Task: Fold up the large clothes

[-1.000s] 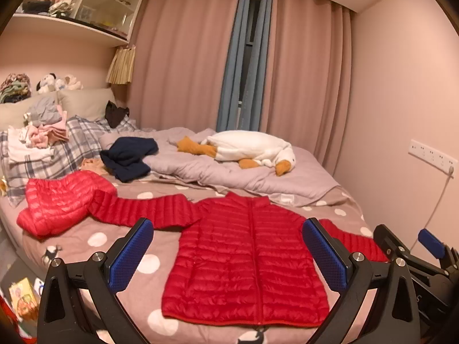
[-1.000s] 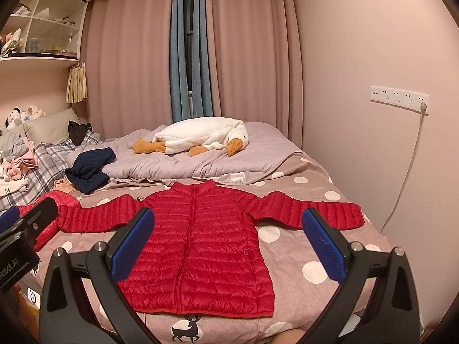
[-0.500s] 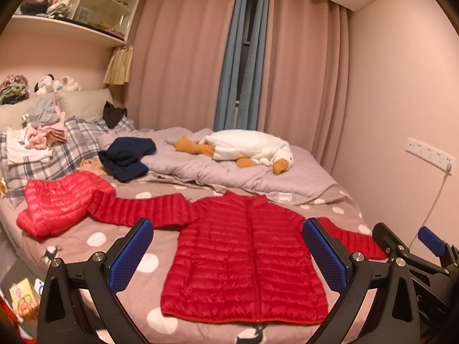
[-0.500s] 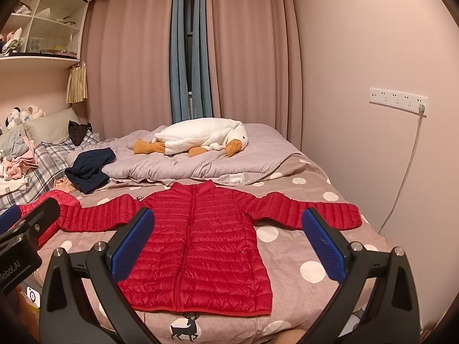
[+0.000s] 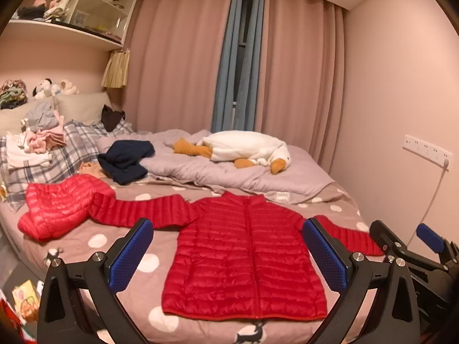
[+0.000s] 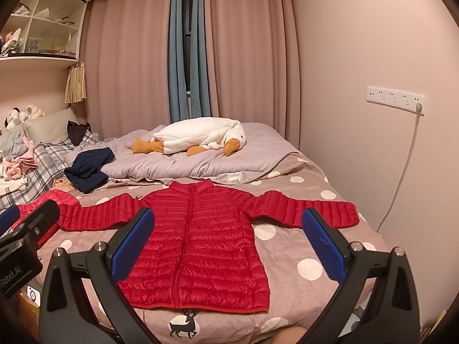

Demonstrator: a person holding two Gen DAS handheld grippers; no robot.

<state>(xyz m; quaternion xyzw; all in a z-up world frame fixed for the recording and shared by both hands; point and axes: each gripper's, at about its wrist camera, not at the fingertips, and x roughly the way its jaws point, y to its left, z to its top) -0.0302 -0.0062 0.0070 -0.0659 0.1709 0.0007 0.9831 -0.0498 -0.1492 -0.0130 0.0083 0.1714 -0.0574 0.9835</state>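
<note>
A red quilted puffer jacket lies flat and zipped on the polka-dot bedsheet, both sleeves spread out sideways. A second red puffer garment lies bunched at the left, touching the left sleeve's end. My left gripper hovers open in front of the bed's near edge, with nothing between its blue pads. My right gripper is likewise open and empty, held off the jacket. Each gripper shows at the edge of the other's view.
Behind the jacket lie a rumpled lilac duvet, a white goose plush and a navy garment. Piled clothes sit on plaid bedding at the left. Pink wall with sockets and a cable bounds the right side.
Both views have drifted slightly back and up, so the jacket sits a little lower and smaller. Both grippers stay open and the jacket has not moved.
</note>
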